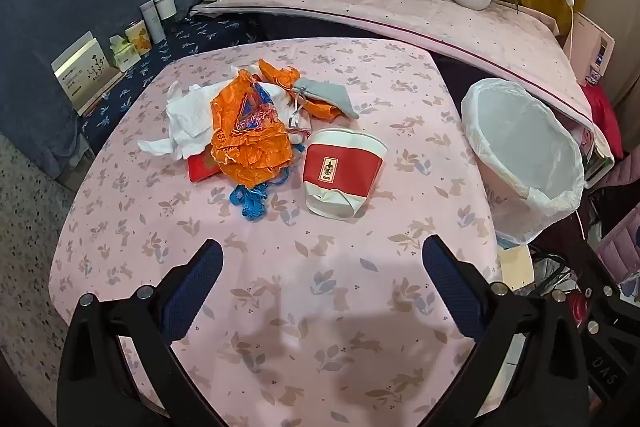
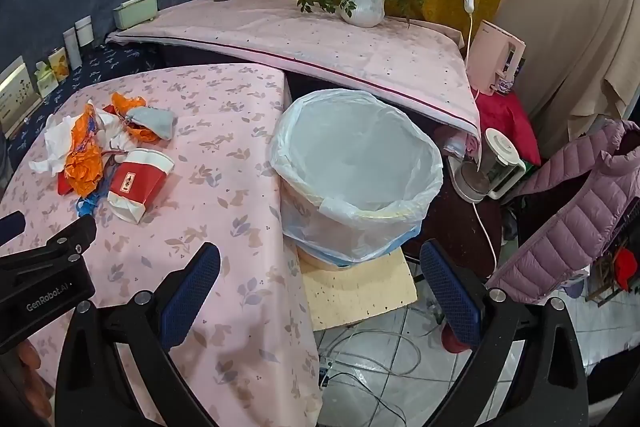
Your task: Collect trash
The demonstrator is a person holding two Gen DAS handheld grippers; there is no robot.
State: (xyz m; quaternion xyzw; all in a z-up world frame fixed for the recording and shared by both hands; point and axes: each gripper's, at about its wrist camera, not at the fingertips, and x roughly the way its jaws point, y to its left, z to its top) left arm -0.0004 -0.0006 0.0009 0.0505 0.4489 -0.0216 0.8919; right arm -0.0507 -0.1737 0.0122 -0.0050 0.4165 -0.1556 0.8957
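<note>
- The left claw [image 1: 322,255] hangs over the near part of the bench [image 1: 280,327], tilted down, its blue pads spread wide with nothing between them; spread like that, it looks ready to straddle something bulky.
- The trash sits in one heap at about 11 o'clock from that claw: a crumpled orange wrapper [image 1: 250,139] on top, white tissue [image 1: 188,123] at its 9 o'clock side, a grey pouch [image 1: 328,97] at its 2 o'clock, blue netting [image 1: 252,201] trailing out at 6 o'clock, and a red flat packet [image 1: 200,169] half buried beneath.
- A squashed red-and-white paper cup [image 1: 344,173] lies on its side just beside the heap, at 12 o'clock from the left claw and nearest to it, so it is likely the easiest first pick.
- The bin [image 2: 360,167], lined with a white bag, stands just off the bench edge on a yellow stool [image 2: 356,291], mouth open and empty, probably set there so trash travels only a short way.
- The right claw [image 2: 320,271] also gapes empty, hovering by the bench edge with the bin at its 12 o'clock.
- Nothing is collected yet.
</note>
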